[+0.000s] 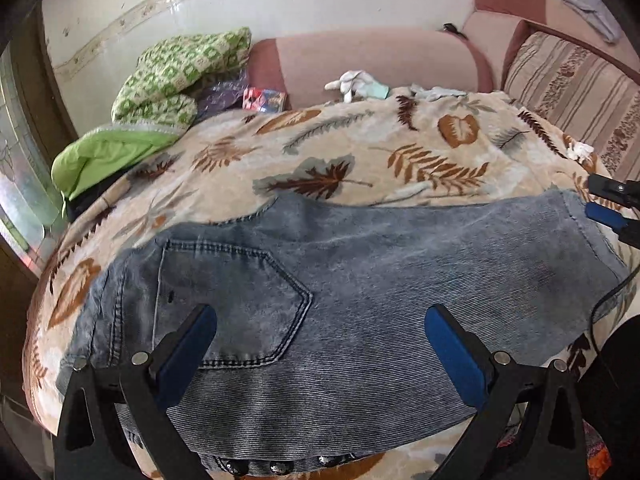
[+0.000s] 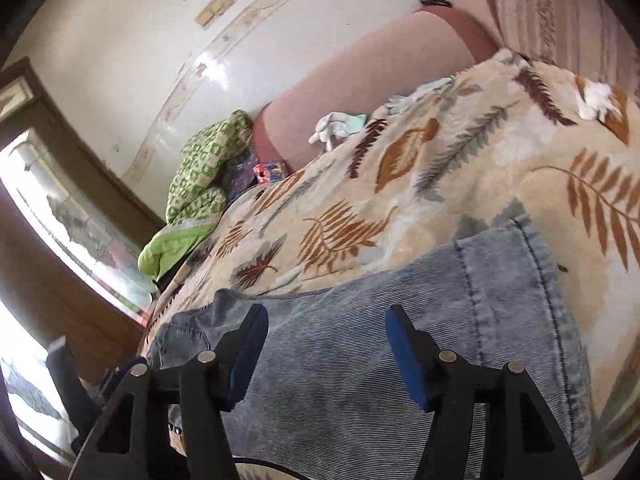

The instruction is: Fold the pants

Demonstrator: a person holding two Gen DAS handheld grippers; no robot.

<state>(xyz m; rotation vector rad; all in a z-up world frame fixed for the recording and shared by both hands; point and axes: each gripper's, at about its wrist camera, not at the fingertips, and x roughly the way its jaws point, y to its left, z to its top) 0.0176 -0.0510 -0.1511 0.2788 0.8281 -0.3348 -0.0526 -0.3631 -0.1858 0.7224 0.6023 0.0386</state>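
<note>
Washed blue denim pants (image 1: 340,300) lie flat on a leaf-print blanket (image 1: 340,152), folded lengthwise, back pocket (image 1: 224,300) up at the left, leg hem at the right. My left gripper (image 1: 320,320) is open and empty, hovering over the pants near the pocket. My right gripper (image 2: 326,320) is open and empty above the hem end of the pants (image 2: 400,340). It also shows in the left wrist view (image 1: 612,208) at the right edge, beside the hem.
A green patterned quilt (image 1: 176,80) is heaped at the far left of the bed. A pink sofa back (image 1: 380,60) and striped cushion (image 1: 572,84) line the far side. White gloves (image 1: 352,82) and a small colourful box (image 1: 264,100) lie near the sofa.
</note>
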